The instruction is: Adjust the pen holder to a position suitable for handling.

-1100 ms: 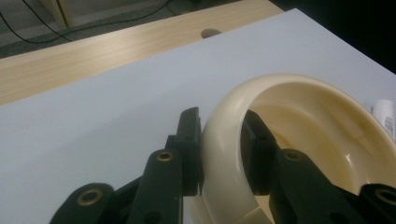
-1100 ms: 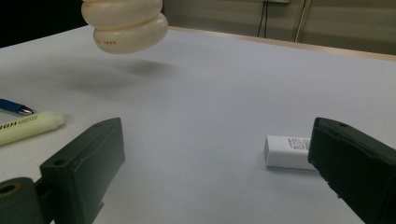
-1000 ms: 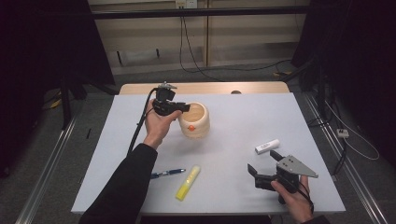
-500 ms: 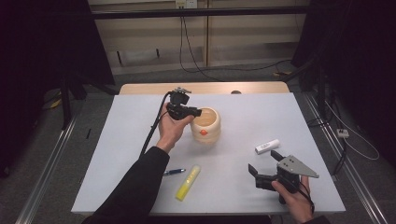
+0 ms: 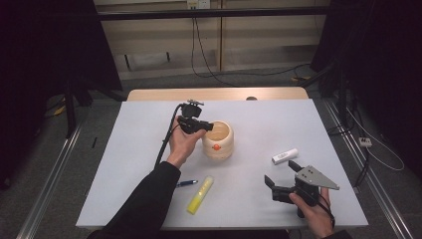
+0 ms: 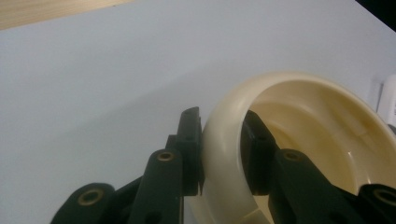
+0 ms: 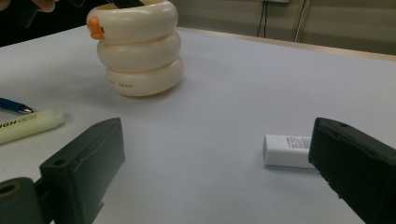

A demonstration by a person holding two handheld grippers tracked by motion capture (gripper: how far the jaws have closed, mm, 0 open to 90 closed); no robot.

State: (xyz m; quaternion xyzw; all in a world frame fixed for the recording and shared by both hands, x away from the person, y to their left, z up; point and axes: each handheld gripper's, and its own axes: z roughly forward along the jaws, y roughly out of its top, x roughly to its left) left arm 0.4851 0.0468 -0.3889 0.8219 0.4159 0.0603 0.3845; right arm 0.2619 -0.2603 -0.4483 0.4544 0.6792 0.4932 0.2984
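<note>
A cream pot (image 5: pixel 219 144) made of three stacked rings, with a small orange beak on its side, stands upright mid-table. My left gripper (image 5: pixel 209 127) is shut on its top rim at the left side. In the left gripper view one jaw lies outside the rim (image 6: pixel 224 140) and the other inside, and both pads touch it. The pot (image 7: pixel 140 46) also stands at the upper left of the right gripper view. My right gripper (image 5: pixel 281 173) is held low at the front right, open, with nothing between its jaws (image 7: pixel 217 140).
A white stick-shaped object (image 5: pixel 284 156) (image 7: pixel 286 150) lies just ahead of the right gripper. A yellow highlighter (image 5: pixel 200 195) (image 7: pixel 28 125) and a blue pen (image 5: pixel 186 183) (image 7: pixel 14 106) lie near the front edge. The white table (image 5: pixel 268 119) ends at a wooden strip at the back.
The left hand has carried the pot by its rim to the right and a little nearer. The right gripper has stayed where it was.
</note>
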